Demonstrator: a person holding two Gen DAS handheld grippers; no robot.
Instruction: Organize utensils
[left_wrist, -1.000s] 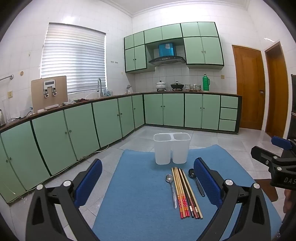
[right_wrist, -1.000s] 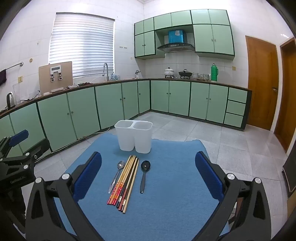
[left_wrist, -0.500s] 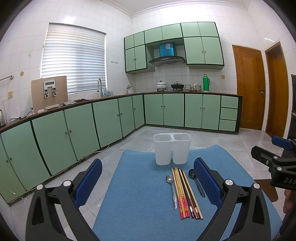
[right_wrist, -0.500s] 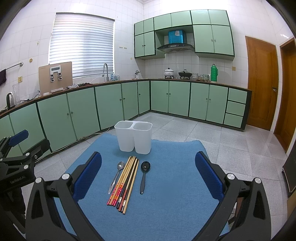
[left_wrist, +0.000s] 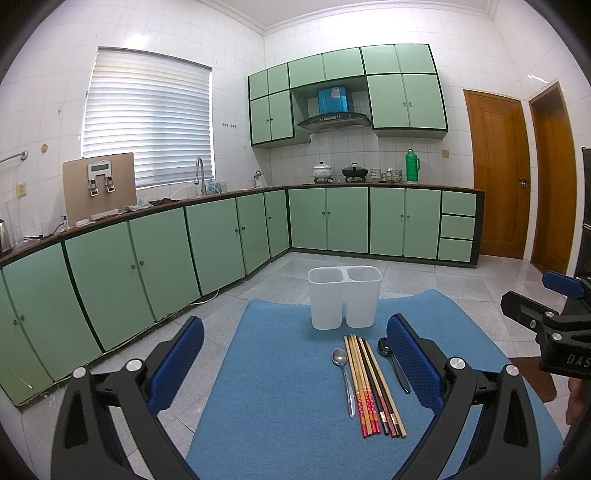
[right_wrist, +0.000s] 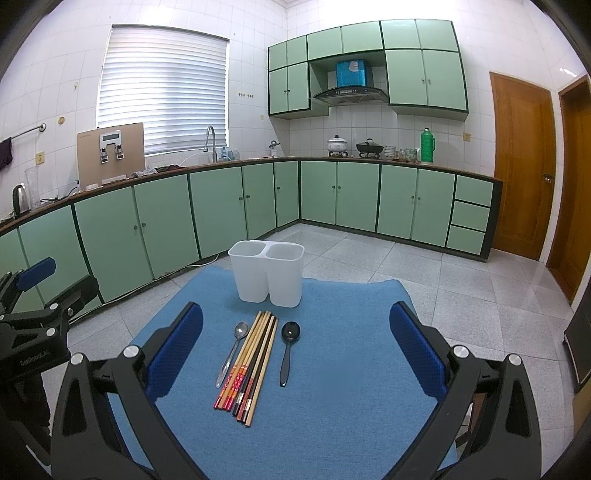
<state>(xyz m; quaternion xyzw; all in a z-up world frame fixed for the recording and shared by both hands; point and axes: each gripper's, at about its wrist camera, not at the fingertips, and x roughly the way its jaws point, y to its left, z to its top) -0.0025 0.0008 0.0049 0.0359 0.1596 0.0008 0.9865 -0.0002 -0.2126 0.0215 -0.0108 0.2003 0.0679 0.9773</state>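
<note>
On a blue mat (right_wrist: 332, 387) (left_wrist: 280, 391) stands a white two-compartment holder (right_wrist: 267, 273) (left_wrist: 345, 297), both compartments empty. In front of it lie a metal spoon (right_wrist: 232, 350) (left_wrist: 344, 380), a bundle of several chopsticks (right_wrist: 251, 363) (left_wrist: 371, 384) and a black spoon (right_wrist: 288, 345) (left_wrist: 393, 360). My left gripper (left_wrist: 295, 360) hovers open above the mat, left of the utensils. My right gripper (right_wrist: 295, 349) is open too, hovering with the utensils seen between its blue pads. Neither holds anything.
The mat lies on a grey tiled floor. Green cabinets (right_wrist: 221, 210) run along the left and back walls. Wooden doors (right_wrist: 524, 162) stand at the right. The other gripper shows at each view's edge (left_wrist: 554, 325) (right_wrist: 33, 321).
</note>
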